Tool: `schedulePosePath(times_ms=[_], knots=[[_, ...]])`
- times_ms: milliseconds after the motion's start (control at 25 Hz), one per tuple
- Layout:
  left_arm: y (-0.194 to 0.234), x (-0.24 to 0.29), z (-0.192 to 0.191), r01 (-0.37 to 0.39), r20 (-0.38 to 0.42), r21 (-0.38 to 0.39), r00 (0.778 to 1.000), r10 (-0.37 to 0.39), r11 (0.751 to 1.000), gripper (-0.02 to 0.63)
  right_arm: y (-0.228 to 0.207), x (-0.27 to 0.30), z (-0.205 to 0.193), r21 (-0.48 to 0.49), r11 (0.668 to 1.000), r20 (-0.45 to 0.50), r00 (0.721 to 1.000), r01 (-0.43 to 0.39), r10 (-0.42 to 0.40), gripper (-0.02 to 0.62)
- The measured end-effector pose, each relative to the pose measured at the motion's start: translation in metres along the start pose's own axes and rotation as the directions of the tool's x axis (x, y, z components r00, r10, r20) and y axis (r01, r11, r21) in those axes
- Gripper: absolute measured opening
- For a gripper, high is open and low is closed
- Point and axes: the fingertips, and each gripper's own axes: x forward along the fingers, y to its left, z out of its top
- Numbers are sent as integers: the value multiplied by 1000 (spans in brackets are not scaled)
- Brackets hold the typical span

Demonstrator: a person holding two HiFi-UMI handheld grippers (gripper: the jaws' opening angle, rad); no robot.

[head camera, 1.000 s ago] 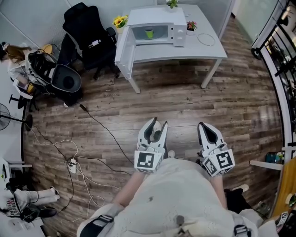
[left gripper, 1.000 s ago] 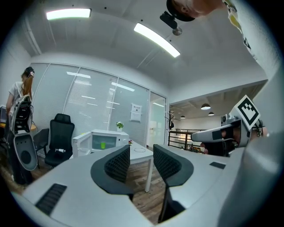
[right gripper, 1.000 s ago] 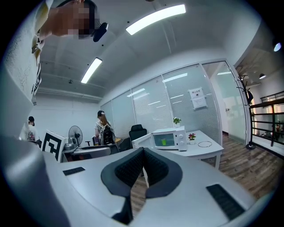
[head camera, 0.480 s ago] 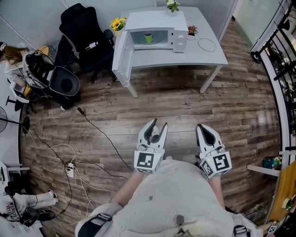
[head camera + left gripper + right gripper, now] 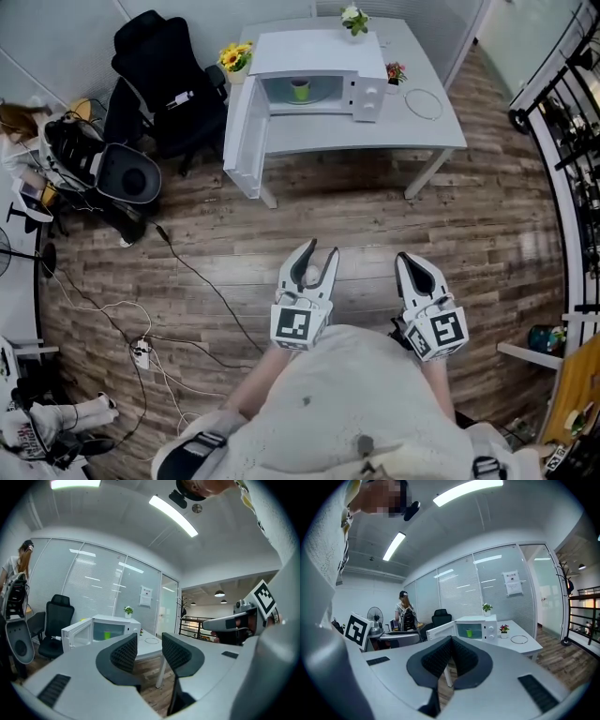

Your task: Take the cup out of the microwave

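Note:
A white microwave [image 5: 314, 61] stands on a white table [image 5: 412, 127] far ahead, its door [image 5: 239, 127] swung wide to the left. A green cup [image 5: 300, 89] sits upright inside it. Both grippers hover close to my body over the wood floor, well short of the table. My left gripper [image 5: 321, 249] is open with nothing between its jaws. My right gripper [image 5: 406, 257] is shut and empty. The left gripper view looks past the open left gripper [image 5: 149, 644] at the cup [image 5: 107, 634]. In the right gripper view the cup [image 5: 469, 632] shows above the shut right gripper [image 5: 451, 641].
A black office chair [image 5: 164, 70] stands left of the open door. Yellow flowers [image 5: 234, 56], a small plant [image 5: 353, 17], a flower pot [image 5: 395, 72] and a cable ring [image 5: 423, 103] sit round the microwave. Cables and a power strip [image 5: 142, 354] lie on the floor left. A railing [image 5: 572, 103] runs along the right.
Both grippers and the camera have moved forward toward the table, which now shows nearer and lower in the head view. Neither gripper's jaws have changed.

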Motion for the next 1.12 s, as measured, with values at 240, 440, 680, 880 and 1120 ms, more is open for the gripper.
schedulePosePath(times_ms=[240, 440, 680, 880, 1120], knots=[[33, 39, 13, 17, -2, 5, 1000, -17, 1000, 161, -17, 45, 16, 20, 1000, 0, 1000, 11, -11, 9], [67, 73, 26, 15, -5, -2, 1000, -15, 1000, 161, -26, 88, 32, 16, 1000, 3, 1000, 10, -10, 9], [116, 115, 34, 21, -2, -1, 1000, -21, 1000, 161, -42, 148, 45, 17, 999, 3, 1000, 27, -28, 9], [156, 143, 40, 16, 13, 5, 1000, -16, 1000, 161, -48, 193, 52, 10, 999, 13, 999, 36, -36, 9], [196, 170, 45, 20, 15, -16, 1000, -20, 1000, 161, -49, 240, 58, 6, 999, 5, 999, 39, -39, 9]])
